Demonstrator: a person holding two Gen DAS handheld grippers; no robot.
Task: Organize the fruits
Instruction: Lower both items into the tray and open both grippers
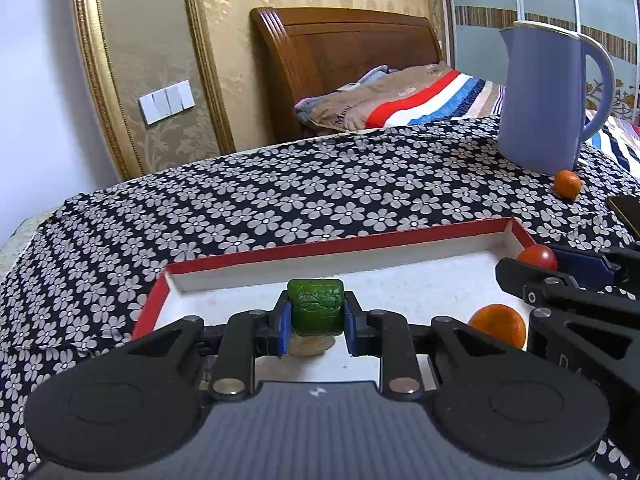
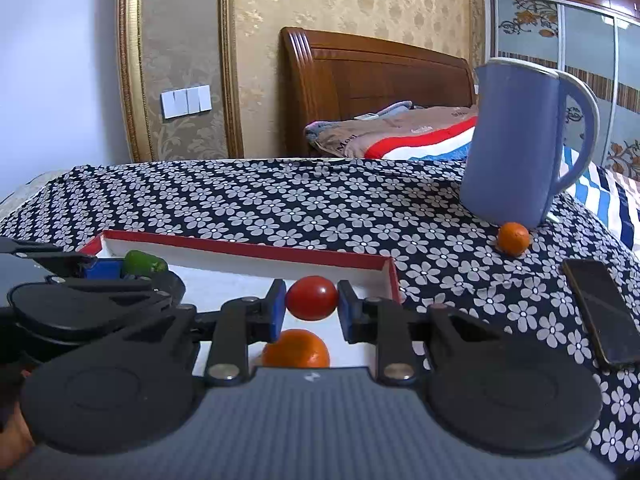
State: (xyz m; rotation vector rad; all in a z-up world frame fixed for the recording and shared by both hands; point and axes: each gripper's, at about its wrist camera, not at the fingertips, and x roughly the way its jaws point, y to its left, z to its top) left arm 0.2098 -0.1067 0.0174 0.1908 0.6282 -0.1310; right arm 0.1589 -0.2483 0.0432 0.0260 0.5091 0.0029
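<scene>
Left hand-held gripper (image 1: 316,316) pinched a green fruit (image 1: 317,309) between blue pads, above the white floor of the red-rimmed tray (image 1: 340,245). Right hand-held gripper (image 2: 311,303) pinched a red tomato (image 2: 312,298) over the same tray, directly above a loose orange (image 2: 297,349). Flower-print tabletop (image 2: 280,204) carried a blue jug (image 2: 516,140), a dark phone (image 2: 602,312) and a small orange (image 2: 513,239) touching the jug's base.

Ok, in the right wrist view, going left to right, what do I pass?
Left gripper holding the green fruit → right gripper holding the red tomato over the red-rimmed tray → loose orange on the flowered cloth, at the foot of the blue jug → dark phone.
</scene>
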